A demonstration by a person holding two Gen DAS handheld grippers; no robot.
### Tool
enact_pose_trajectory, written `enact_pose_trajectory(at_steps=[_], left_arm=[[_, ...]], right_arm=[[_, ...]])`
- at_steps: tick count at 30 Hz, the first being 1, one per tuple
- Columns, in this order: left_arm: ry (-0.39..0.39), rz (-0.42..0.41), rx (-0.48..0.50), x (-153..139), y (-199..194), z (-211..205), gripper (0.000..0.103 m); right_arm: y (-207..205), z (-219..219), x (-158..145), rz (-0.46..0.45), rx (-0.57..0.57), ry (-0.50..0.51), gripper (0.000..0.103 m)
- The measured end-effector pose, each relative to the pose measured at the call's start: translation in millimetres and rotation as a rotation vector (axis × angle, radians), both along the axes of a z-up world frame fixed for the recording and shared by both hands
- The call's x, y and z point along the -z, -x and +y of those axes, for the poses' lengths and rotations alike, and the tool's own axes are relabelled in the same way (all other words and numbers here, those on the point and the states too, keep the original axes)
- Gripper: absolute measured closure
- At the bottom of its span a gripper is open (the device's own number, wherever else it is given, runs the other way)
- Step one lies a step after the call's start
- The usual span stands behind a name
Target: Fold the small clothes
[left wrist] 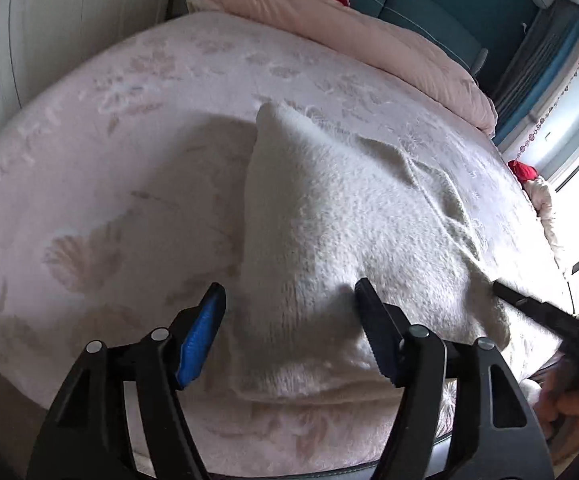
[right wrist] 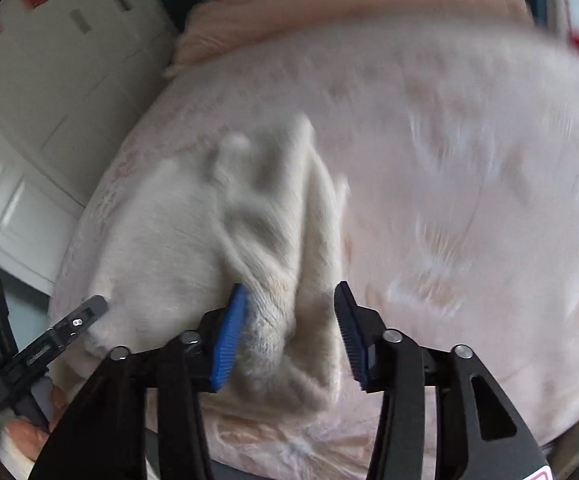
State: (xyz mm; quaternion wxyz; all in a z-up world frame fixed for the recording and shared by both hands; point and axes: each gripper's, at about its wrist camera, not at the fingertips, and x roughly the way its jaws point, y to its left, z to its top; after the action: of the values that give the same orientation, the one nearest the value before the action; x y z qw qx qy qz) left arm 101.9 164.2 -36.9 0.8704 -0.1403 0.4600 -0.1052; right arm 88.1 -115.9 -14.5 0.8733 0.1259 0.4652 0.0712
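We have the fluffy white garment [left wrist: 329, 216] lying on the pink bedspread [left wrist: 109, 140], near its front edge, bunched with ridges toward two o'clock, so we judge the folding begun, not finished. Our left gripper [left wrist: 289, 320] straddles its near edge, jaws apart, and our right gripper [right wrist: 289, 320] gapes over a hem fold at six o'clock, pinching nothing.

The garment [left wrist: 329, 216] at centre is fuzzy white knit cloth, matt. The bedspread [left wrist: 109, 140] is pale pink, soft, with a raised floral weave. The left claw [left wrist: 289, 300] is matt black plastic with ribbed blue pads [left wrist: 199, 336] and shiny metal pins.
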Motion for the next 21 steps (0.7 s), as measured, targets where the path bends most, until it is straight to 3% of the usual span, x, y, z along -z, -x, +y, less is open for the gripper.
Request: enact_pose_trajectory(at_steps=[3, 5, 7, 8, 9, 10, 11, 12, 13, 15, 19, 21], left_arm=[[-0.011, 0.04, -0.005, 10.5, -6.0, -0.1, 0.029], [0.05, 0.067, -0.037, 15.4, -8.3, 8.1, 0.022], [0.114, 0.1, -0.05, 24.6, -15.4, 15.4, 0.015], [0.141, 0.127, -0.061, 30.2, -20.5, 18.4, 0.012], [0.169, 0.146, -0.064, 34.8, -20.4, 20.5, 0.012], [0.223, 0.164, -0.062, 41.4, -23.1, 23.7, 0.011], [0.25, 0.173, -0.062, 45.5, -24.3, 23.3, 0.014], [0.276, 0.174, -0.053, 47.6, -27.3, 22.5, 0.021], [0.303, 0.17, -0.032, 46.4, -29.4, 20.8, 0.047], [0.294, 0.152, -0.024, 28.3, -35.1, 14.4, 0.054], [0.266, -0.019, 0.037, -29.1, -28.1, 2.7, 0.058], [0.273, -0.035, 0.057, -35.1, -27.0, -3.5, 0.057]], right_arm=[[-0.6, 16.3, 0.3, 0.006, -0.043, 0.037, 0.059], [-11.8, 10.2, 21.1, 0.053, -0.022, 0.056, 0.058], [-18.1, -7.1, 38.6, 0.106, 0.03, -0.055, 0.041], [-24.1, -15.1, 46.7, 0.121, 0.066, -0.114, 0.027], [-31.4, -21.9, 56.4, 0.146, 0.096, -0.164, 0.026], [-41.0, -24.2, 68.4, 0.185, 0.093, -0.232, 0.027], [-47.6, -23.1, 76.9, 0.214, 0.081, -0.283, 0.041], [-54.9, -20.3, 84.5, 0.232, 0.058, -0.358, 0.063], [-60.8, -15.5, 82.8, 0.234, 0.041, -0.375, 0.065], [-66.9, -6.0, 56.7, 0.166, 0.006, -0.293, 0.072], [-52.4, 2.9, -22.6, -0.068, -0.071, -0.168, 0.073], [-47.2, -3.9, -27.7, -0.087, -0.072, -0.143, 0.071]])
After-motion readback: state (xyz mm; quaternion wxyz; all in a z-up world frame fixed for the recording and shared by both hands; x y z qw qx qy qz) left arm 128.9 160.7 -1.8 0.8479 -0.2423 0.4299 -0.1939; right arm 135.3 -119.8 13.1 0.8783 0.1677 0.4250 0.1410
